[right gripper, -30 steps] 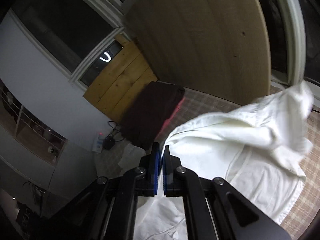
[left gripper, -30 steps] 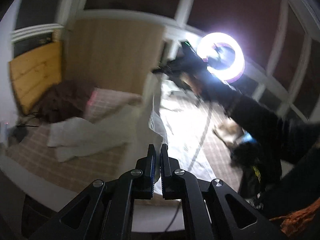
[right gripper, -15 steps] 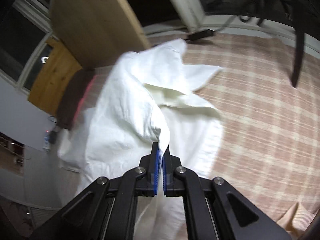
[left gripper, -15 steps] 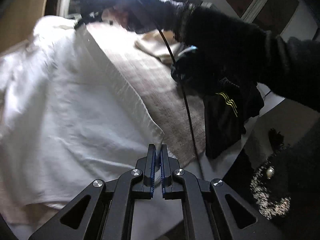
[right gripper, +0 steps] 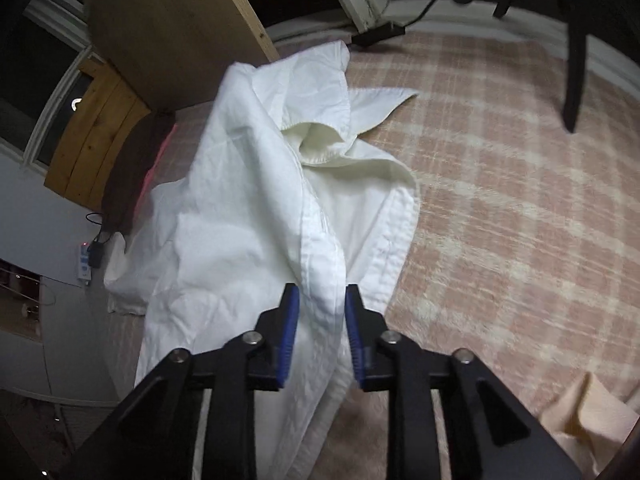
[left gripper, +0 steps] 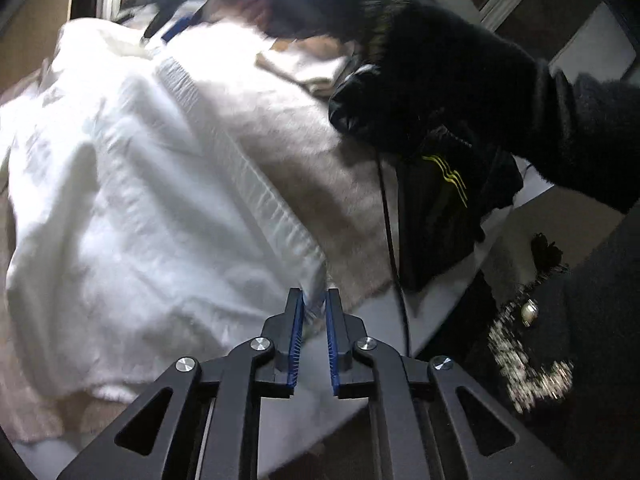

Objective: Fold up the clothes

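A white shirt [left gripper: 140,200] lies spread over a pink plaid blanket [left gripper: 352,200]. In the left wrist view its hemmed corner sits loosely between the blue pads of my left gripper [left gripper: 314,296], whose jaws are opening, with a gap showing on either side of the cloth. In the right wrist view the shirt [right gripper: 240,200] lies crumpled, collar end away from me. A rounded fold of it bulges between the pads of my right gripper [right gripper: 322,292], whose jaws are also opening. The blanket [right gripper: 500,200] lies bare to the right.
A person's black sleeve [left gripper: 460,80] reaches across the top right. A black garment with yellow stripes [left gripper: 440,208] and a cable [left gripper: 390,240] hang at the bed's edge. A peach cloth [right gripper: 580,420], a wooden board [right gripper: 168,32] and a black stand leg [right gripper: 576,60] surround the shirt.
Both grippers swung down from holding the shirt up and laid it on the blanket. Their jaws, shut on the cloth half a second ago, now stand parted.
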Motion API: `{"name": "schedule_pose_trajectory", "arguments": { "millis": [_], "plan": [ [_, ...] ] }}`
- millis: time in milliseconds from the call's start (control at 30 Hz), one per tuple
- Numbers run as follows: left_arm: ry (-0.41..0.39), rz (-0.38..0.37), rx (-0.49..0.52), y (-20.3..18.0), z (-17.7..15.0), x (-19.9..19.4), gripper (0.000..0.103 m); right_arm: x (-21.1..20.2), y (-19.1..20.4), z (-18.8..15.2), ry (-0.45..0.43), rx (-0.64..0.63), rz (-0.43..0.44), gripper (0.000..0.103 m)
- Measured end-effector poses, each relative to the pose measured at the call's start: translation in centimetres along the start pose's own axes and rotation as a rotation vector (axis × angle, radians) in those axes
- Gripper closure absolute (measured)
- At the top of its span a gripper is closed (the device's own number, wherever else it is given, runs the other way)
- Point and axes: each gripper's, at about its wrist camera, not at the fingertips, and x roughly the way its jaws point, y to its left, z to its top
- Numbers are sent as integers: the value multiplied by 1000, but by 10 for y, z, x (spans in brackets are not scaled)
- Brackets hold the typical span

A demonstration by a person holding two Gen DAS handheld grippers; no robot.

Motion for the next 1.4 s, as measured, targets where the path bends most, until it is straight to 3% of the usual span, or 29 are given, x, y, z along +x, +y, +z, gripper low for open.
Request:
{"name": "schedule_pose_trajectory", "arguments": {
  "millis": [167,233,333,433,500,633,733,767,800,833,867,933,967,1067,1100,1167,1267,1333,1400],
  "plan": [
    [-52,91,-68,22,-10,-60,75,-60,-4,-29,-100,13,64,77],
    [-93,158,-112,41,-16,-90,62,-81,-5,-52,-120,26,120,77],
    [-150,243,-180,70,-24,-130,56,-103,2,-95,-140,41,172,72],
    [-155,258,-232,105,-25,-138,56,-102,6,-147,-124,87,197,71],
    [-118,243,-216,113,-21,-125,56,-97,13,-181,-99,94,184,71],
    [-30,188,-77,107,-9,-88,56,-79,38,-244,-68,124,92,71],
    [19,220,20,105,-2,-65,55,-65,63,-285,-58,139,20,71],
    [38,207,29,110,-1,-59,58,-61,69,-293,-61,147,8,71],
    [63,167,13,118,0,-55,67,-57,75,-300,-65,156,-5,71],
    [88,127,-4,126,1,-51,94,-53,80,-305,-68,166,-21,71],
    [113,87,-20,133,1,-46,103,-48,84,-310,-71,175,-39,71],
    [117,21,-51,142,4,-54,102,-42,92,-318,-76,167,-99,71],
    [109,-47,-73,144,5,-63,102,-40,95,-320,-78,160,-131,71],
    [-7,-366,-211,156,10,-106,102,-39,102,-325,-84,162,-179,71],
    [-39,-408,-233,161,9,-116,102,-40,103,-327,-92,168,-189,71],
    [-39,-315,-215,169,5,-118,100,-40,105,-331,-103,174,-209,71],
    [99,-77,-203,185,-10,-84,92,-38,109,-335,-107,170,-234,71],
    [158,-26,-234,192,-17,-69,90,-38,112,-337,-109,163,-253,71],
    [126,-61,-225,185,-17,-73,83,-42,127,-333,-134,114,-283,71]
  ]
}}
